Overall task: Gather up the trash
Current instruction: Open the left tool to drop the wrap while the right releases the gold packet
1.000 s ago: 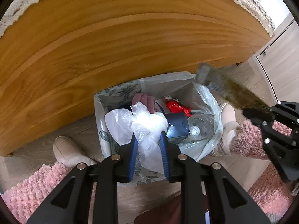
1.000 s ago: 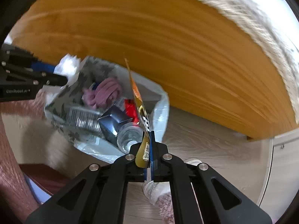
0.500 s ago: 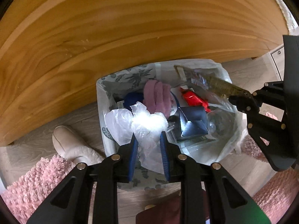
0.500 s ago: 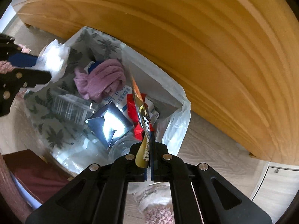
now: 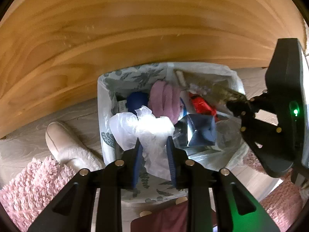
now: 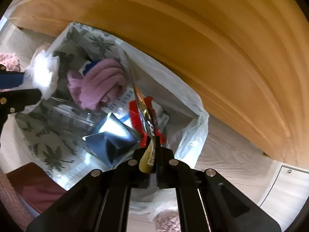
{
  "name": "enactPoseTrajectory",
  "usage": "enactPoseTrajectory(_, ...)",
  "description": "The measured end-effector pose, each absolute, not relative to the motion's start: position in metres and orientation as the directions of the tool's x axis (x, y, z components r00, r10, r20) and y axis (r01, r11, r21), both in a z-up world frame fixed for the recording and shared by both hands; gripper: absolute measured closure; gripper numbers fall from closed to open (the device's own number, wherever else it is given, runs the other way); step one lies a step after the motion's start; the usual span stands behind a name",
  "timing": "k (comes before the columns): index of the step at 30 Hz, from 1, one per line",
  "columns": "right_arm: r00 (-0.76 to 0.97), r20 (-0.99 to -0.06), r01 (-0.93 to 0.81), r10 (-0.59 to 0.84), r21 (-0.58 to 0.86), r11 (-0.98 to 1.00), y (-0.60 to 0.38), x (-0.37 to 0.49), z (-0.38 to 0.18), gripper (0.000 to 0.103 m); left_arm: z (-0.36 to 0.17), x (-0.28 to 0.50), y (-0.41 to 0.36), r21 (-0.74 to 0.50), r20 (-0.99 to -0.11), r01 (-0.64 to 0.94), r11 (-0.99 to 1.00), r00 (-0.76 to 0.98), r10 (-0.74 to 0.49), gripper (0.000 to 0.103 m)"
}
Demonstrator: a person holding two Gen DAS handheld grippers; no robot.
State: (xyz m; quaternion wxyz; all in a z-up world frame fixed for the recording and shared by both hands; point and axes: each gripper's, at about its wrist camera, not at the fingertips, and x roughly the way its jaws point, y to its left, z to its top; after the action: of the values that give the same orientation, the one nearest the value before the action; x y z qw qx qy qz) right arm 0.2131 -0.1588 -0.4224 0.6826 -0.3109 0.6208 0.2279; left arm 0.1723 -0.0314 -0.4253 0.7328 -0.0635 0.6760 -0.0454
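Note:
A leaf-patterned bin (image 5: 135, 73) with a clear liner stands on the floor under a wooden edge. Inside it lie a pink cloth (image 5: 166, 98), a red wrapper (image 5: 200, 104), a dark blue box (image 5: 200, 129) and clear plastic. My left gripper (image 5: 152, 143) points down over the bin's near side. Its jaws are opening, with a crumpled clear plastic bag (image 5: 146, 127) still between the pads. My right gripper (image 6: 152, 141) is shut on a long yellow snack wrapper (image 6: 143, 104), which hangs into the bin's right side. The left gripper (image 6: 32, 86) and its plastic (image 6: 44, 71) also show at the left of the right wrist view.
A broad wooden tabletop (image 5: 135, 29) overhangs the far side of the bin. A person's pale slipper (image 5: 63, 141) and fuzzy pink leg (image 5: 32, 179) are left of the bin, another leg right of it. A white cabinet (image 6: 285, 189) stands to the right on the pale floor.
Both grippers have sunk toward the bin, which now looks larger. The right gripper has carried the wrapper in from the right until it hangs over the bin's contents.

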Motion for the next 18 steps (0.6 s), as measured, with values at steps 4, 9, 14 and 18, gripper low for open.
enactPoseTrajectory(4, 0.106, -0.992, -0.690, -0.062, -0.118, 0.714, -0.159, 0.213, -0.414, 0.088, -0.421, 0.172, -0.030, -0.160, -0.983, -0.013, 0.987, 0.093, -0.159, 0.069)
enactPoseTrajectory(9, 0.103, -0.994, -0.644, -0.023, -0.084, 0.760, -0.172, 0.216, -0.398, 0.047, -0.426, 0.173, -0.025, -0.170, -0.983, -0.045, 0.984, 0.080, -0.166, 0.048)
enactPoseTrajectory(14, 0.094, -0.995, -0.619, 0.020, -0.043, 0.784, -0.180, 0.213, -0.386, 0.032, -0.427, 0.174, -0.029, -0.128, -0.989, -0.038, 0.991, 0.079, -0.124, 0.008)
enactPoseTrajectory(18, 0.104, -0.994, -0.613, 0.027, -0.043, 0.789, -0.184, 0.207, -0.377, 0.018, -0.425, 0.174, -0.033, -0.117, -0.989, -0.012, 0.993, 0.090, -0.115, 0.008)
